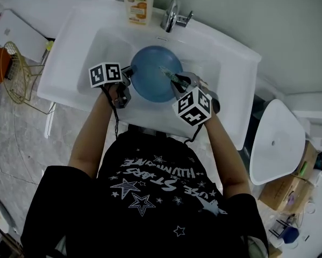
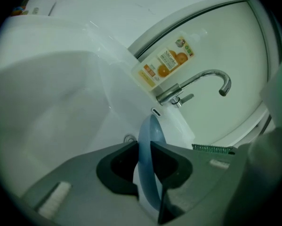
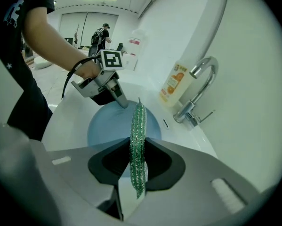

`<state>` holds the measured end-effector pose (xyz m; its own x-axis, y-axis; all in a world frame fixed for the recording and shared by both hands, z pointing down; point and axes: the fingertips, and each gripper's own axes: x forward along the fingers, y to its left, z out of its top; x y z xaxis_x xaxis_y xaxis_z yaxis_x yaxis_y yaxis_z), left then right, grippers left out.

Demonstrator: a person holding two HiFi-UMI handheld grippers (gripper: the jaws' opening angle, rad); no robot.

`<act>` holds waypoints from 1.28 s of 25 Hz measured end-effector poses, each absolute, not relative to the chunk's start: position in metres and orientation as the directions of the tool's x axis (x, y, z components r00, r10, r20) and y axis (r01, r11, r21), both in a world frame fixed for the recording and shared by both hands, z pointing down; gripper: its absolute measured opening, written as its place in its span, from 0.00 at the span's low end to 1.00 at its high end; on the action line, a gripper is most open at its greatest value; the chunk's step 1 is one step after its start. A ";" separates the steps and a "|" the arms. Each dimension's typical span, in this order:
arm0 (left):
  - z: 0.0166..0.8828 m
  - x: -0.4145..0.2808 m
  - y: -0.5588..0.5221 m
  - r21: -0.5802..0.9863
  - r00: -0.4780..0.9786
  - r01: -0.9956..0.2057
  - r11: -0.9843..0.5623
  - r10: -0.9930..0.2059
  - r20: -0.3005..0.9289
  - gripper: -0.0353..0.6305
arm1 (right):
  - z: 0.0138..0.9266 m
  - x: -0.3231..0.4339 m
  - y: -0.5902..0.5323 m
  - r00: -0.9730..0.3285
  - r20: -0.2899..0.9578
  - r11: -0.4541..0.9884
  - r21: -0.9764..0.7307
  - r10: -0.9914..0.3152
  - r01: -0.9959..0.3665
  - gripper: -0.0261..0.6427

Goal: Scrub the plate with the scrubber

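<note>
A round blue plate (image 1: pixel 156 74) is held over the white sink basin (image 1: pixel 104 50). My left gripper (image 1: pixel 123 85) is shut on the plate's left rim; in the left gripper view the plate (image 2: pixel 148 164) stands edge-on between the jaws. My right gripper (image 1: pixel 183 83) is shut on a flat green scrubber (image 1: pixel 172 77), whose tip reaches over the plate's right side. The right gripper view shows the scrubber (image 3: pixel 138 147) upright between the jaws, with the plate (image 3: pixel 108 124) behind it.
A chrome tap (image 1: pixel 174 14) and an orange-labelled soap bottle (image 1: pixel 138 3) stand at the sink's back. A wire rack (image 1: pixel 15 71) sits to the left, a white lidded bin (image 1: pixel 276 141) to the right. A person stands far off in the right gripper view.
</note>
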<state>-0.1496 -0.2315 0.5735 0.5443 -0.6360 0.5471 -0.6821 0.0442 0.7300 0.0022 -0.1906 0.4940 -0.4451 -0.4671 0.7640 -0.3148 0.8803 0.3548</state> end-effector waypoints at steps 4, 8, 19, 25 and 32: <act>0.591 -0.143 -0.231 0.726 0.559 -0.686 0.058 -0.597 0.575 0.16 | 0.500 0.020 -0.196 -0.423 0.772 0.869 0.334 -0.474 -0.366 0.21; 0.610 -0.144 -0.236 0.705 0.555 -0.705 0.075 -0.561 0.614 0.16 | 0.509 0.028 -0.199 -0.415 0.781 0.864 0.304 -0.468 -0.402 0.21; 0.665 -0.151 -0.232 0.559 0.481 -0.825 0.078 -0.424 0.768 0.09 | 0.527 0.045 -0.196 -0.413 0.793 0.854 0.243 -0.448 -0.460 0.21; 0.679 -0.154 -0.230 0.528 0.438 -0.840 0.125 -0.419 0.796 0.09 | 0.532 0.057 -0.195 -0.428 0.794 0.862 0.225 -0.432 -0.454 0.21; 0.687 -0.150 -0.224 0.452 0.361 -0.875 0.174 -0.387 0.849 0.29 | 0.528 0.071 -0.196 -0.477 0.772 0.882 0.223 -0.420 -0.416 0.21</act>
<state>-0.1499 -0.2239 0.6870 0.3610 -0.3869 0.8485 -0.8751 0.1740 0.4516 0.0707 -0.1955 0.5281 -0.4770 -0.4203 0.7719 -0.4163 0.8815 0.2227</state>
